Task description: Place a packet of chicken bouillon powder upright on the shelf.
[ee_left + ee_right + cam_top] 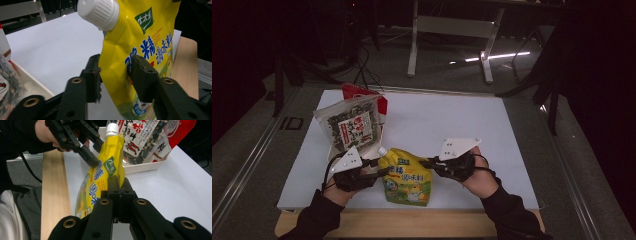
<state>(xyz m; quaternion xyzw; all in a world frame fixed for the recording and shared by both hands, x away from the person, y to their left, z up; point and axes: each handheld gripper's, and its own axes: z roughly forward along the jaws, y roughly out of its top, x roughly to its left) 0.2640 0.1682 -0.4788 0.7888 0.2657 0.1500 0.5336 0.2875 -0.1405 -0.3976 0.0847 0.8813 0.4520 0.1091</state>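
A yellow spouted pouch with a white screw cap stands upright near the front edge of the white board, held from both sides. In the left gripper view, my left gripper has its pads pressed on the pouch below the cap. My left gripper comes at it from the left side. My right gripper grips the right edge. In the right gripper view, the right gripper is shut tight on the edge seam of the pouch.
A white tray just behind the pouch holds a seaweed snack bag and a red packet. The white board stretches away to the right and back. A wooden table edge runs along the front.
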